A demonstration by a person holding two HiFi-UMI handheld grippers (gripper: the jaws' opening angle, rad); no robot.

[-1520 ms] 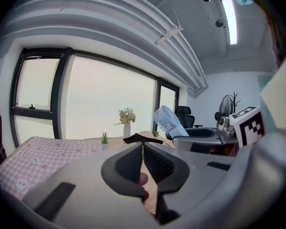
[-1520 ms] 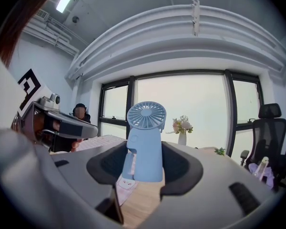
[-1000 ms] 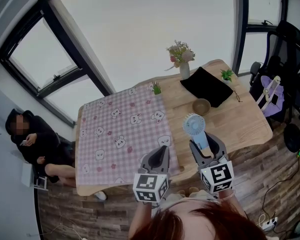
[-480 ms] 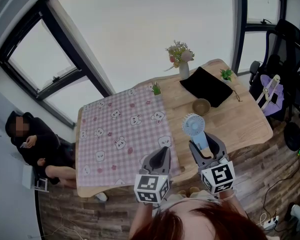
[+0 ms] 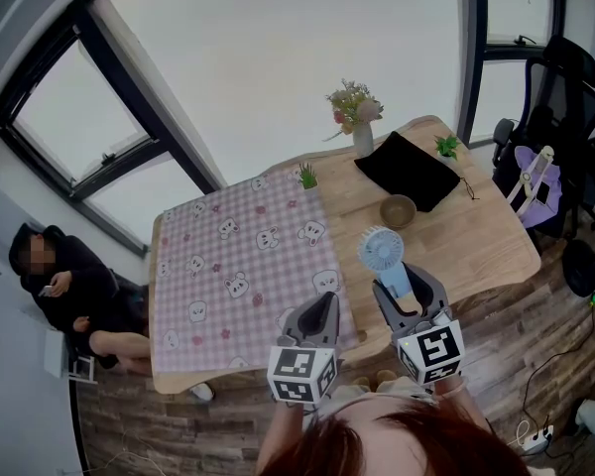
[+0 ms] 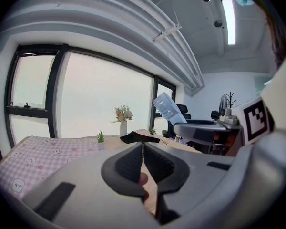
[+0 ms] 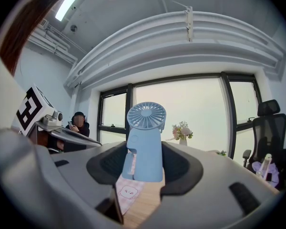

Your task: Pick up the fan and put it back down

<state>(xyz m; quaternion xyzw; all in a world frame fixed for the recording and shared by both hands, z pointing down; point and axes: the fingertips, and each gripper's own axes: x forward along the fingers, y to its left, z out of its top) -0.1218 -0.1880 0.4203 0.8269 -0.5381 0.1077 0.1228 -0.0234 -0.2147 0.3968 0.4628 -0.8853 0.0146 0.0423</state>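
Now the wooden worktop (image 5: pixel 476 246) fills the middle of the head view, with a pink checked cloth (image 5: pixel 238 256) printed with small bears covering its left half. A black office chair (image 5: pixel 565 97) stands off its right end, and a person (image 5: pixel 74 286) in dark clothes sits low down beyond its left end. A flat black pad (image 5: pixel 409 172) lies on the bare wood at the far right. At the near edge the right gripper (image 5: pixel 407 291) is closed on the lower body of the light-blue fan (image 5: pixel 382 249), its pads pressing the two sides. The fan stands upright, long axis vertical, with the round grilled head on top and its face turned back toward the person. In the right gripper view the corner of the cloth and bare wood show below its flat foot; whether the foot touches the worktop I cannot tell. The left gripper (image 5: pixel 322 305) sits just beside it, over the cloth's near edge, jaws together and holding nothing. Farther back are a white vase (image 5: pixel 363 139) of flowers beside the pad, a wooden bowl (image 5: pixel 398 209) between the pad and the fan, and two small green plants (image 5: pixel 307 176).
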